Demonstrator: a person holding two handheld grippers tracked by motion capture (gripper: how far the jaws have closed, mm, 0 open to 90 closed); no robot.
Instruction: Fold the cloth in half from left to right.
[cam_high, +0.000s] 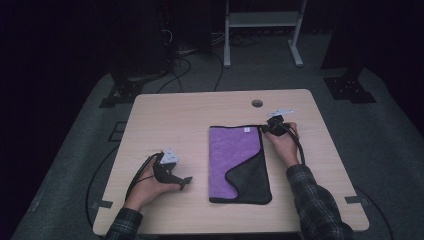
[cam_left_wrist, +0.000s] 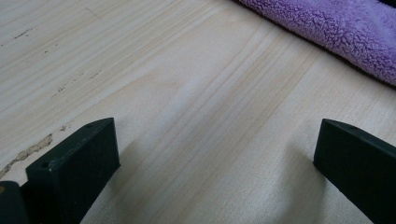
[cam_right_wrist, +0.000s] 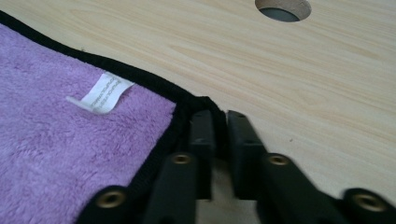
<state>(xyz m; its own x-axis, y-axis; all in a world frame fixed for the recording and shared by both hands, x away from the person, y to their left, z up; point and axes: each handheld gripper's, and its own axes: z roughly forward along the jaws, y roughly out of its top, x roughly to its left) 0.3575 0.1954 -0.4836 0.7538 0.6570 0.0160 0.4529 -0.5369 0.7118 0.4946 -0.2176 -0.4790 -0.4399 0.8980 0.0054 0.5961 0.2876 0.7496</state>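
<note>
Nearest the person, the left gripper (cam_high: 172, 172) was held low over bare wood at the near left of the bench (cam_high: 200, 115), its jaws spread wide with nothing between them, as was seen in the left gripper view; the purple microfibre cloth (cam_left_wrist: 336, 32) lay just beyond them, apart from both jaws. Mid-bench, the cloth was spread flat, folded on itself, with its near right corner turned over so that the dark grey underside (cam_high: 252, 175) was shown. At the far right corner of the cloth, the right gripper (cam_right_wrist: 220, 135) was seen with its jaws pressed nearly together on the black edging (cam_right_wrist: 140, 77), right at the corner's tip; whether one layer or both had been caught could not be told. A white label (cam_right_wrist: 100, 93) was sewn in beside that corner, and a cable hole (cam_right_wrist: 282, 8) was cut in the bench farther off.

Slippage was judged the chief risk: so little edging was pinched that a pull might free it. If only the upper layer were held, the fold could be dragged open unevenly, and the idle left gripper offered no restraint against the whole cloth sliding.
</note>
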